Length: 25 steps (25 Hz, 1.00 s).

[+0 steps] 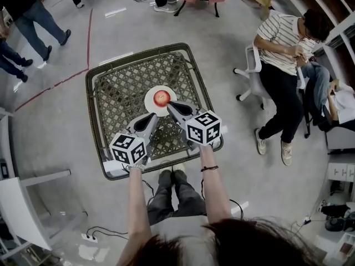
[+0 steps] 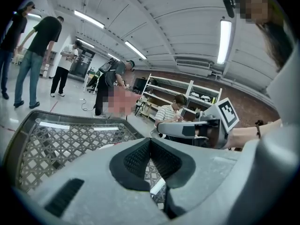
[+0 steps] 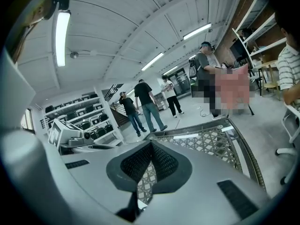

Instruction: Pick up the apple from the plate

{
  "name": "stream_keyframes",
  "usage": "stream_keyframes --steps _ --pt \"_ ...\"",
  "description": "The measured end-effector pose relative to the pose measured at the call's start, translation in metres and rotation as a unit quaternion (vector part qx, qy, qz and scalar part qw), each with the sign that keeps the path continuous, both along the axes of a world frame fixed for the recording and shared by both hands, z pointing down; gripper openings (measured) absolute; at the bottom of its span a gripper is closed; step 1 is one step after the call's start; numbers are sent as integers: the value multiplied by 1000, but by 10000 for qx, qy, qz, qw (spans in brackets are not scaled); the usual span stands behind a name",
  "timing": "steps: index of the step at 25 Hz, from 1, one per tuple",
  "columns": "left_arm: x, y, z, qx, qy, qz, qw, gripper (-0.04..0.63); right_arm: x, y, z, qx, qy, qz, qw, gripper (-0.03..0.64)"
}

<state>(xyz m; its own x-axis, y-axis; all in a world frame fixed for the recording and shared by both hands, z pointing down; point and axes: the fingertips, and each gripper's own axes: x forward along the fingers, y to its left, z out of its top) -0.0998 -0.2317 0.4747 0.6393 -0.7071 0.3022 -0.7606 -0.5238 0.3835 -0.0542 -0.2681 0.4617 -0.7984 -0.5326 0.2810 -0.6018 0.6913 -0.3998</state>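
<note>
Got left gripper (image 1: 153, 117) and right gripper (image 1: 170, 105) both squeezed together on nothing, tips side by side over the wicker table (image 1: 116, 87), just beside the apple (image 1: 161, 97) sitting on its white plate (image 1: 150, 105) mid-table.

In the head view we lose the near rim of the plate (image 1: 148, 100) under the right claw (image 1: 170, 105). In the gripper views, that claw and the left claw (image 2: 150, 142) mask the middle of the tabletop (image 1: 119, 87), apple (image 1: 161, 97) included.
</note>
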Motion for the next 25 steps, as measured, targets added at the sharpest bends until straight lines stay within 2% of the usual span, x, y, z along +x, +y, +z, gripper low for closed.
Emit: stream_keyframes --steps 19,25 --pt "-15 -38 66 -228 -413 -442 9979 11 11 -22 71 -320 141 -50 9994 9" --pt "-14 -49 88 -293 -556 -395 9972 11 12 -27 94 -436 195 -77 9988 9"
